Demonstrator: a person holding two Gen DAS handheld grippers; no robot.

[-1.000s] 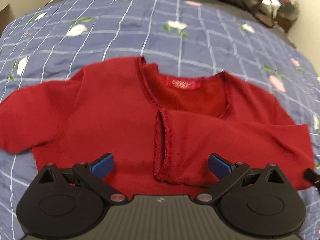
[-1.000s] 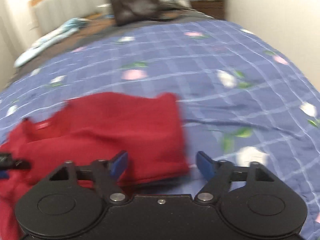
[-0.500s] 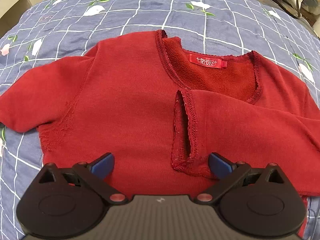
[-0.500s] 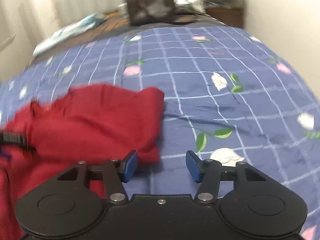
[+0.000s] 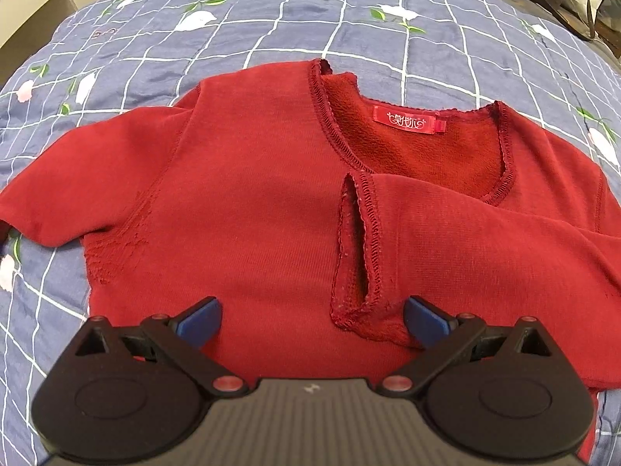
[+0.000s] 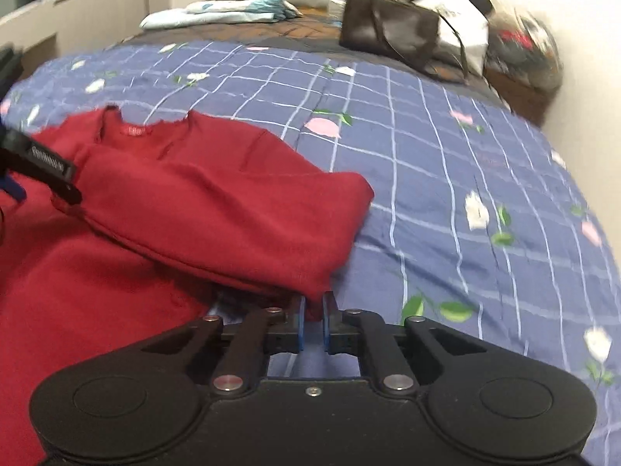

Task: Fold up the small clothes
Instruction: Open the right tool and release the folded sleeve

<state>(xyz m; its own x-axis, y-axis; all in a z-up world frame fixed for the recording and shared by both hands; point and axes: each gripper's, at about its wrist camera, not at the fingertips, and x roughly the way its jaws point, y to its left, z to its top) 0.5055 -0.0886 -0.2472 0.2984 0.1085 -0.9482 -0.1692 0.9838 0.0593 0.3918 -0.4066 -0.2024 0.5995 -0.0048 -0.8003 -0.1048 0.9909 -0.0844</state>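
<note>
Your right hand-held gripper [image 6: 313,320] had its blue pads nearly together, pinching the lower edge of the red sweater [image 5: 252,209] at its right side, while your left hand-held gripper [image 5: 310,320] hung wide open over the sweater's front, holding nothing. You were in the middle of folding the sides inward, as I judged it: the right sleeve [image 5: 485,240] already lay across the chest with its cuff [image 5: 355,248] just ahead of your left pads, and the left sleeve [image 5: 77,190] lay spread flat on the bed [image 5: 349,11]. Your next move called for carrying that pinched edge across toward the middle, keeping it flat, then dealing with the left sleeve.
</note>
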